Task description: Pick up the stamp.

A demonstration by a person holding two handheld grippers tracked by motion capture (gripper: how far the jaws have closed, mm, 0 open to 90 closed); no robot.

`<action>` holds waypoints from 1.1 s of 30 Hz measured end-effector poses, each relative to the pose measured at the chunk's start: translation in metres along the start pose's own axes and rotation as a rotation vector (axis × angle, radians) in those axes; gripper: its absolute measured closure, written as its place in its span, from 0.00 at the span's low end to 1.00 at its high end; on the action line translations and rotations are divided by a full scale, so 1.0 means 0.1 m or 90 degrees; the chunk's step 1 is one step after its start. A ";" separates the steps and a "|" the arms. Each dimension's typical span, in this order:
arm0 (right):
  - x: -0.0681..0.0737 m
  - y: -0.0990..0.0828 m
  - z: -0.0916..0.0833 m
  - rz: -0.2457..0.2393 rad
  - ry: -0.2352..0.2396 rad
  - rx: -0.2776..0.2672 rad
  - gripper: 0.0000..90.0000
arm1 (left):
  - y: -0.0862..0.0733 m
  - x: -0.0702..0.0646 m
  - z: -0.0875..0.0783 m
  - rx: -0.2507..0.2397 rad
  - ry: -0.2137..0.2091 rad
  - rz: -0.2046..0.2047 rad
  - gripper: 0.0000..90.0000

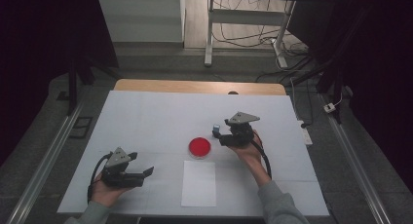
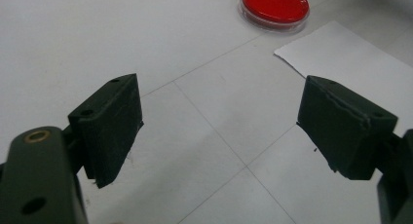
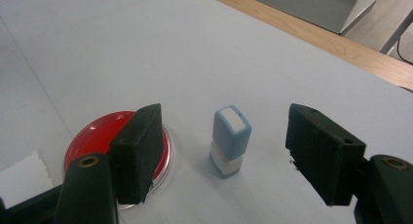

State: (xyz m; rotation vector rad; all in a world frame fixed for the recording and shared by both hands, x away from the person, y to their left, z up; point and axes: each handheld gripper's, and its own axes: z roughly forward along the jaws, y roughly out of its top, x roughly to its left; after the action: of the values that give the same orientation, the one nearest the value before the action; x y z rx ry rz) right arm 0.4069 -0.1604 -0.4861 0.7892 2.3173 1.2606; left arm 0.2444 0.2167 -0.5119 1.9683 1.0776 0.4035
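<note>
A small blue and white stamp block (image 3: 231,140) stands upright on the white table cover, just right of a round red dish (image 1: 200,147). My right gripper (image 3: 224,151) is open, its jaws to either side of the stamp without touching it; from above that gripper (image 1: 217,134) sits right of the dish with the stamp (image 1: 215,129) at its tips. My left gripper (image 1: 147,171) rests open at the front left, nothing between its jaws. Its own camera sees that gripper (image 2: 219,131) over bare table, the red dish (image 2: 274,8) farther off.
A white sheet of paper (image 1: 199,183) lies in front of the dish, near the table's front edge. The wooden table edge (image 1: 199,86) runs along the back. Beyond it are a desk frame and cables on the floor.
</note>
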 end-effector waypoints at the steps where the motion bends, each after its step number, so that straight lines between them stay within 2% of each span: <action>1: -0.01 0.00 0.01 0.001 0.003 -0.002 0.33 | 0.00 0.00 0.00 0.001 0.000 0.001 0.18; 13: -0.03 -0.01 0.15 -0.001 0.010 0.022 0.37 | 0.00 0.00 0.01 0.007 0.001 0.003 0.18; 33: -0.09 -0.01 0.29 -0.012 0.019 0.042 0.54 | -0.01 0.00 0.02 0.014 0.001 -0.001 0.18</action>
State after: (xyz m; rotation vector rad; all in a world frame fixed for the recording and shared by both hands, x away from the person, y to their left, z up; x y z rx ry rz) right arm 0.4306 -0.1481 -0.5014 0.7726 2.3962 1.2008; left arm 0.2454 0.2155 -0.5137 1.9864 1.0888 0.3934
